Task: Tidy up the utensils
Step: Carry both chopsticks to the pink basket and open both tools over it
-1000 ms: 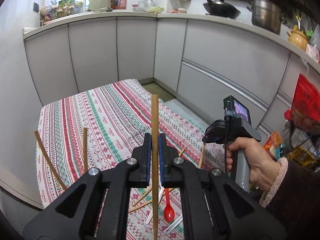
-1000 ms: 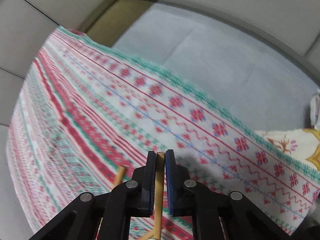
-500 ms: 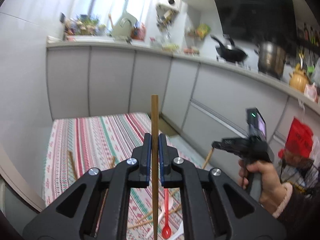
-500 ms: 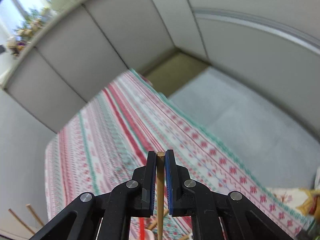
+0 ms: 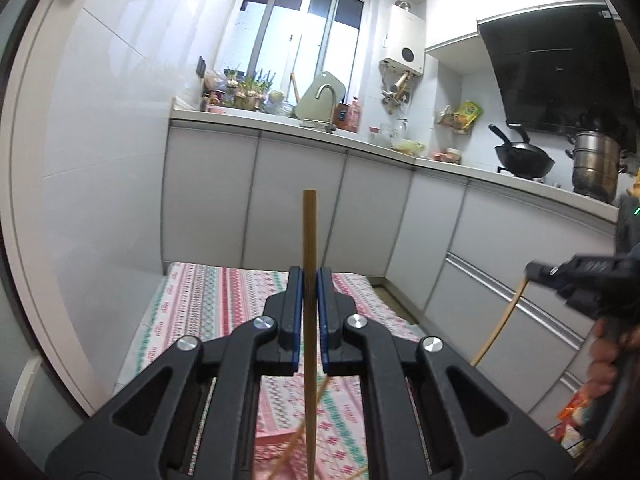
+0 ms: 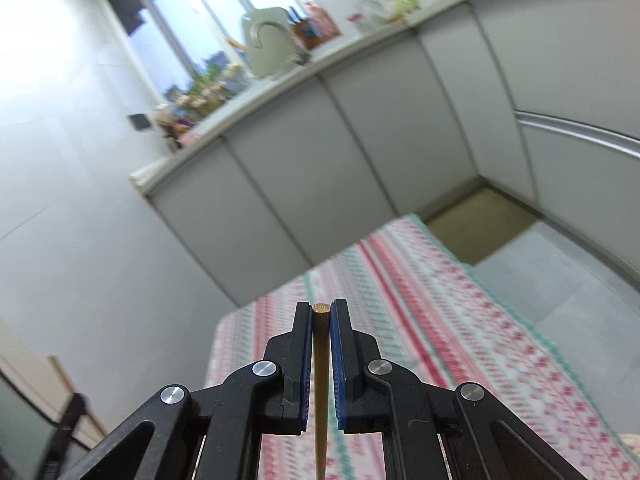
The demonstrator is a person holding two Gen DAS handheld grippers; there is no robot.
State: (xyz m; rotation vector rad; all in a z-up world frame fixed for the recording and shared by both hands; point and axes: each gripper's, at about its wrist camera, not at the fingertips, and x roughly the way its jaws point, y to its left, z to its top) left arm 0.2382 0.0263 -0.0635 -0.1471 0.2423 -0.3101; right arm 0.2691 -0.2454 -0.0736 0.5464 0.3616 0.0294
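My left gripper (image 5: 309,276) is shut on a wooden chopstick (image 5: 309,232) that sticks up past the fingertips, held above the striped tablecloth (image 5: 216,300). My right gripper (image 6: 321,312) is shut on a second wooden chopstick (image 6: 321,360) whose blunt end sits level with the fingertips. The right gripper also shows at the right edge of the left wrist view (image 5: 560,272), lifted high with its chopstick (image 5: 500,320) hanging down. More chopsticks (image 5: 308,432) lie on the cloth below the left gripper, mostly hidden.
Grey kitchen cabinets (image 5: 296,200) wrap around the table's far side and right. The counter holds a sink tap (image 5: 326,100), a wok (image 5: 524,160) and a steel pot (image 5: 596,164). A white wall (image 5: 100,160) bounds the left.
Both grippers have lifted and tilted upward with their chopsticks still held. The views now look at the cabinets and window instead of down at the cloth.
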